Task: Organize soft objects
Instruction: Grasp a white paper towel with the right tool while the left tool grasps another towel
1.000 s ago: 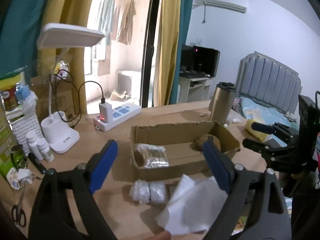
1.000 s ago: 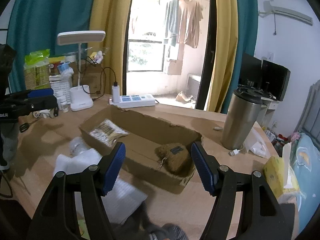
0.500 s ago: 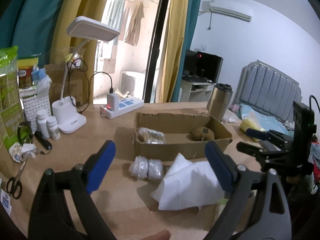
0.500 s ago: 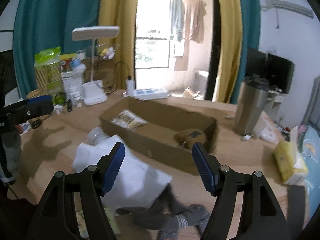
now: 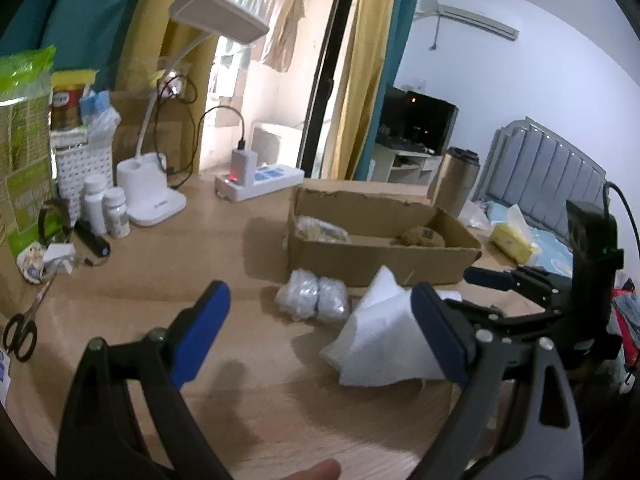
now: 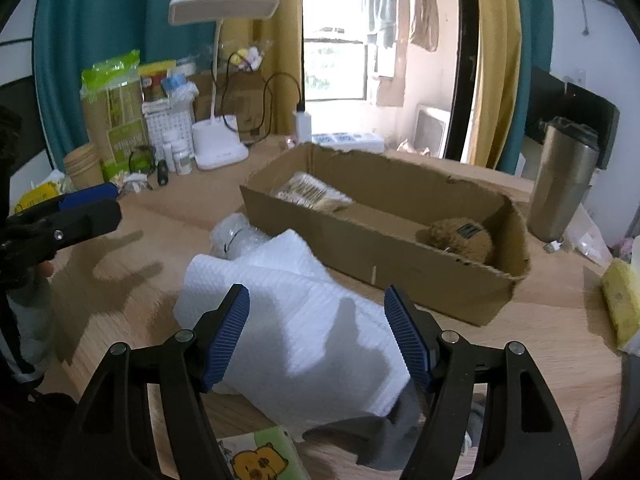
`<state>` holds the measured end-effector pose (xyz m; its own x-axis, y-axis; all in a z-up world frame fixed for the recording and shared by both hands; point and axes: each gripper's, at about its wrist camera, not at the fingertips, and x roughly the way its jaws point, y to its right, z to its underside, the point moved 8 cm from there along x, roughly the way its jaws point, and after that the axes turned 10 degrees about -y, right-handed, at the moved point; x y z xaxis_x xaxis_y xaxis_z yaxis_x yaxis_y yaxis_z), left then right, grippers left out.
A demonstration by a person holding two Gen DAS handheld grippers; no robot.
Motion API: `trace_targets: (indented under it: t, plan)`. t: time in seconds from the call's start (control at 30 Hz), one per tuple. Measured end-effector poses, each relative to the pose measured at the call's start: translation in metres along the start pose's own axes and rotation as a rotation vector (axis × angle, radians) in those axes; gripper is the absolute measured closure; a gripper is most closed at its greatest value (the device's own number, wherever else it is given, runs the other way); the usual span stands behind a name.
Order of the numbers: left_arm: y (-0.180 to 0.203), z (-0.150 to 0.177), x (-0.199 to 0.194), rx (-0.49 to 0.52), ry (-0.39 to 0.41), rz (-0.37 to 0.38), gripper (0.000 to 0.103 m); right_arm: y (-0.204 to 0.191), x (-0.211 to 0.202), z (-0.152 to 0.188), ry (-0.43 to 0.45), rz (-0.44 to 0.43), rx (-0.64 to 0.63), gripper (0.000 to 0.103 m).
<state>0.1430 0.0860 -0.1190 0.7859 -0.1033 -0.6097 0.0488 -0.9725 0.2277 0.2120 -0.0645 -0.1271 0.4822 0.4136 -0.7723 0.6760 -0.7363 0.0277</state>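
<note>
Both grippers have drawn back from the cardboard box (image 6: 384,236). The right gripper (image 6: 318,338) hangs spread wide over the white cloth (image 6: 296,320), just in front of the box. The left gripper (image 5: 320,336), also released and empty, hovers near the cloth's left side.

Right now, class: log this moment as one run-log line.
left gripper: open, empty | right gripper: open over white foam sheet | cardboard box: plush toy inside
</note>
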Motion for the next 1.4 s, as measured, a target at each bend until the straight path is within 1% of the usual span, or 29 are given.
trace_targets:
  t: [0.2, 0.33, 0.4, 0.43, 0.47, 0.5, 0.57, 0.6, 0.67, 0.77, 0.93, 1.03, 1.2, 1.3, 1.4]
  plan:
    - [-0.010, 0.009, 0.003, -0.030, -0.019, 0.008, 0.010, -0.008, 0.022, 0.007, -0.082, -0.034, -0.004, 0.030]
    - [-0.009, 0.010, 0.005, -0.030, -0.031, 0.016, 0.010, -0.012, 0.028, 0.011, -0.111, -0.047, -0.003, 0.030]
    - [-0.008, 0.010, 0.005, -0.026, -0.033, 0.018, 0.010, -0.013, 0.030, 0.013, -0.120, -0.051, -0.006, 0.037]
    - [-0.007, 0.010, 0.006, -0.025, -0.034, 0.020, 0.010, -0.014, 0.031, 0.014, -0.125, -0.055, -0.006, 0.051]
    - [-0.007, 0.010, 0.006, -0.024, -0.036, 0.021, 0.010, -0.014, 0.031, 0.014, -0.126, -0.049, -0.006, 0.060]
    - [-0.006, 0.010, 0.006, -0.023, -0.038, 0.021, 0.010, -0.013, 0.030, 0.014, -0.123, -0.041, -0.006, 0.061]
    - [-0.005, 0.010, 0.007, -0.023, -0.042, 0.024, 0.010, -0.011, 0.028, 0.014, -0.117, -0.050, -0.002, 0.073]
    - [-0.004, 0.010, 0.008, -0.022, -0.045, 0.026, 0.010, -0.009, 0.027, 0.014, -0.112, -0.053, 0.000, 0.076]
    - [-0.002, 0.010, 0.010, -0.021, -0.051, 0.029, 0.010, -0.006, 0.025, 0.014, -0.104, -0.053, 0.001, 0.085]
    - [0.002, 0.010, 0.013, -0.014, -0.059, 0.030, 0.010, -0.002, 0.018, 0.011, -0.072, -0.049, 0.007, 0.093]
    - [0.008, 0.009, 0.016, 0.000, -0.068, 0.031, 0.010, 0.008, -0.004, 0.003, 0.001, -0.054, 0.021, 0.096]
    - [0.012, 0.009, 0.017, 0.007, -0.072, 0.031, 0.010, 0.015, -0.017, 0.000, 0.035, -0.038, 0.024, 0.097]
    - [0.019, 0.009, 0.020, 0.020, -0.082, 0.032, 0.010, 0.040, -0.045, -0.002, 0.087, 0.032, 0.046, 0.097]
    - [0.025, 0.011, 0.027, 0.043, -0.106, 0.020, 0.010, 0.059, -0.060, 0.002, 0.112, 0.072, 0.073, 0.097]
    - [0.035, 0.012, 0.037, 0.079, -0.133, 0.006, 0.010, 0.075, -0.064, 0.009, 0.117, 0.094, 0.102, 0.097]
